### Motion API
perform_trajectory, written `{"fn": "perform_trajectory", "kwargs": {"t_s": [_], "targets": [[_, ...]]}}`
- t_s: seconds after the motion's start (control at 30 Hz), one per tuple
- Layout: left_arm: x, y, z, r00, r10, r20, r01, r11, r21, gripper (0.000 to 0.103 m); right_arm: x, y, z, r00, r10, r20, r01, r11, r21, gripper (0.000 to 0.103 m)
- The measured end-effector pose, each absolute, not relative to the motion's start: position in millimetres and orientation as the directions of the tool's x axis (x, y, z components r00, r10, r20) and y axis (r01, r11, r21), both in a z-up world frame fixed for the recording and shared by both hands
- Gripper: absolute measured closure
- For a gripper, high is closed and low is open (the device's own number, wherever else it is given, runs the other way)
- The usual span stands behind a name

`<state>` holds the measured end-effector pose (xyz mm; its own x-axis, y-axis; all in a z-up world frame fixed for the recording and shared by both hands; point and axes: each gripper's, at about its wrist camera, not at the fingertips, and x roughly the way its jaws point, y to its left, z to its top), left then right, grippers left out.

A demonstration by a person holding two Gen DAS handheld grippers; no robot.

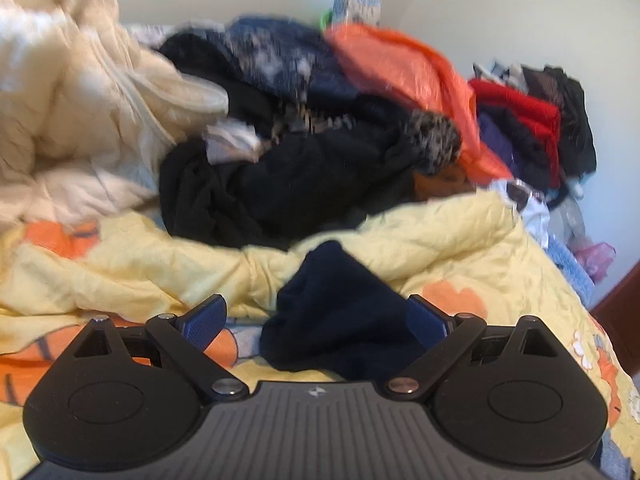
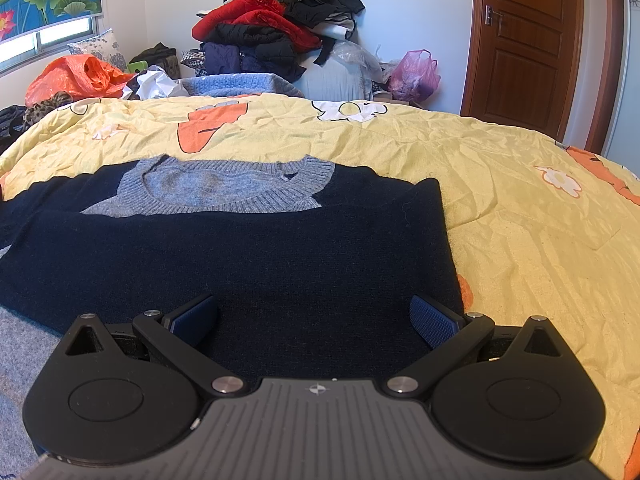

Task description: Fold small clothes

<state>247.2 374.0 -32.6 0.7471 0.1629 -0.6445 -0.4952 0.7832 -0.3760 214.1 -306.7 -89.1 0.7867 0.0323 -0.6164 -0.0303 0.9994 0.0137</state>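
A navy knit sweater (image 2: 248, 264) with a grey collar (image 2: 224, 188) lies flat on the yellow quilt (image 2: 500, 184), its right side folded in to a straight edge. My right gripper (image 2: 314, 320) is open and empty, low over the sweater's lower part. In the left wrist view a bunched navy part of the sweater (image 1: 340, 312) lies between the wide-open fingers of my left gripper (image 1: 316, 320), which does not close on it. That view is blurred.
A pile of dark clothes (image 1: 288, 176), a cream duvet (image 1: 72, 112) and an orange plastic bag (image 1: 404, 68) lie beyond the left gripper. A heap of red and black clothes (image 2: 272, 28), a pink bag (image 2: 414, 72) and a brown door (image 2: 528, 40) stand past the bed.
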Motion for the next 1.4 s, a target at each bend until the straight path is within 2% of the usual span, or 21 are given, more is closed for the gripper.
{"fn": "perform_trajectory", "kwargs": {"t_s": [0.17, 0.3, 0.33, 0.4, 0.43, 0.5, 0.53, 0.73, 0.9, 1.0, 1.13, 1.2, 1.27, 1.4], "targets": [[260, 390, -61, 0.711, 0.034, -0.702, -0.503, 0.723, -0.474, 0.006, 214, -307, -89, 0.787, 0.034, -0.616, -0.031, 0.999, 0.016, 0.0], [262, 396, -79, 0.706, 0.031, -0.708, -0.533, 0.682, -0.501, 0.008, 214, -307, -89, 0.787, 0.033, -0.616, -0.031, 0.999, 0.015, 0.0], [262, 395, -80, 0.709, 0.048, -0.704, -0.534, 0.689, -0.49, 0.014, 214, -307, -89, 0.787, 0.033, -0.616, -0.031, 0.999, 0.014, 0.0], [263, 391, -80, 0.716, 0.048, -0.696, -0.504, 0.725, -0.469, 0.057, 214, -307, -89, 0.787, 0.033, -0.616, -0.031, 0.999, 0.014, 0.0], [265, 390, -80, 0.716, 0.039, -0.697, -0.492, 0.736, -0.465, 0.065, 214, -307, -89, 0.787, 0.033, -0.616, -0.031, 0.999, 0.014, 0.0], [265, 386, -76, 0.722, 0.044, -0.691, -0.476, 0.755, -0.45, 0.089, 215, -307, -89, 0.787, 0.033, -0.616, -0.031, 0.999, 0.014, 0.0], [265, 384, -73, 0.726, 0.061, -0.685, -0.474, 0.766, -0.434, 0.093, 214, -307, -89, 0.787, 0.033, -0.616, -0.031, 0.999, 0.014, 0.0], [255, 356, -35, 0.772, 0.179, -0.61, -0.45, 0.831, -0.327, 0.096, 214, -307, -89, 0.787, 0.033, -0.616, -0.031, 0.999, 0.014, 0.0], [238, 292, 11, 0.849, 0.147, -0.507, -0.309, 0.917, -0.252, 0.096, 215, -307, -89, 0.787, 0.034, -0.616, -0.031, 0.999, 0.016, 0.0], [223, 225, 34, 0.894, 0.04, -0.446, -0.148, 0.967, -0.209, 0.096, 215, -307, -89, 0.788, 0.035, -0.615, -0.031, 0.999, 0.017, 0.0], [201, 119, 40, 0.892, -0.168, -0.419, 0.105, 0.98, -0.168, 0.096, 214, -308, -88, 0.789, 0.038, -0.613, -0.029, 0.999, 0.024, 0.0], [191, 67, 30, 0.851, -0.291, -0.436, 0.241, 0.956, -0.167, 0.096, 214, -308, -88, 0.79, 0.04, -0.612, -0.028, 0.999, 0.029, 0.0], [180, 18, 14, 0.814, -0.355, -0.459, 0.337, 0.933, -0.125, 0.096, 214, -309, -88, 0.791, 0.043, -0.611, -0.028, 0.999, 0.034, 0.0], [174, -41, -19, 0.727, -0.429, -0.536, 0.398, 0.9, -0.18, 0.096, 213, -309, -88, 0.791, 0.044, -0.61, -0.027, 0.999, 0.037, 0.0]]}}
